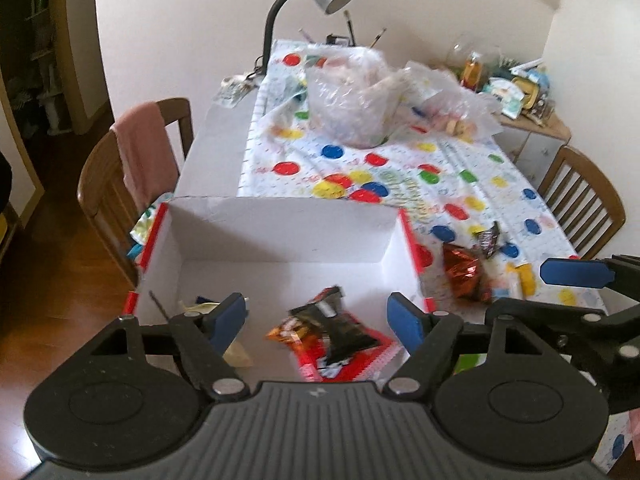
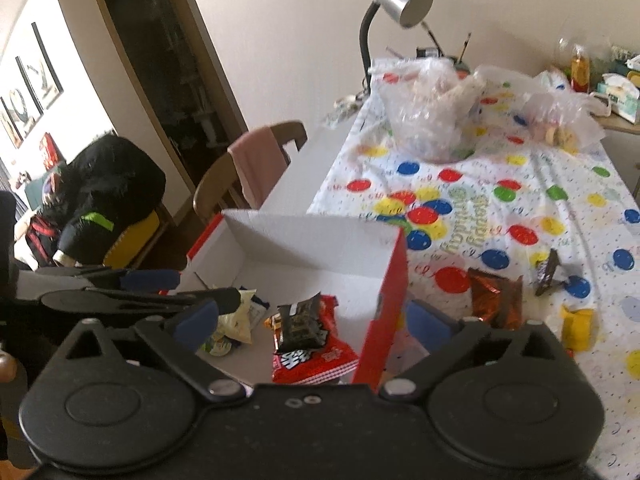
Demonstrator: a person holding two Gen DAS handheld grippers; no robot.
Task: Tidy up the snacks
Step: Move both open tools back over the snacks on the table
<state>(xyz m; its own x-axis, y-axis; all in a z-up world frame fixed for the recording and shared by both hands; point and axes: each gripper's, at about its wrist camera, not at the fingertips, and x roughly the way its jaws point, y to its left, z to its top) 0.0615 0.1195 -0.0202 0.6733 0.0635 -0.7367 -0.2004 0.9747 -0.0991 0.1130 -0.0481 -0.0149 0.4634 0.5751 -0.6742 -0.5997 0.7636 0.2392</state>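
Snacks (image 1: 332, 328) lie loose on the floor of the white box (image 1: 280, 224), and we see nothing between either pair of jaws. Our left gripper (image 1: 320, 318) hangs over the box with its blue pads spread; our right gripper (image 2: 312, 324) stands spread wide astride the box's red right wall. In the box a black packet (image 2: 300, 322) rests on a red packet (image 2: 320, 360); its white lettering is too blurred to read. A pale packet (image 2: 240, 316) lies toward the box's left wall. Outside that right wall, near the table's near edge, lie a copper foil bag (image 2: 496, 296), a dark bar wrapper (image 2: 548, 272) and a yellow packet (image 2: 576, 328). The tablecloth (image 2: 520, 184) carries balloons and upside-down lettering we cannot make out. Only the right view shows framed pictures (image 2: 36, 76) and a black jacket (image 2: 108, 184) on a chair.
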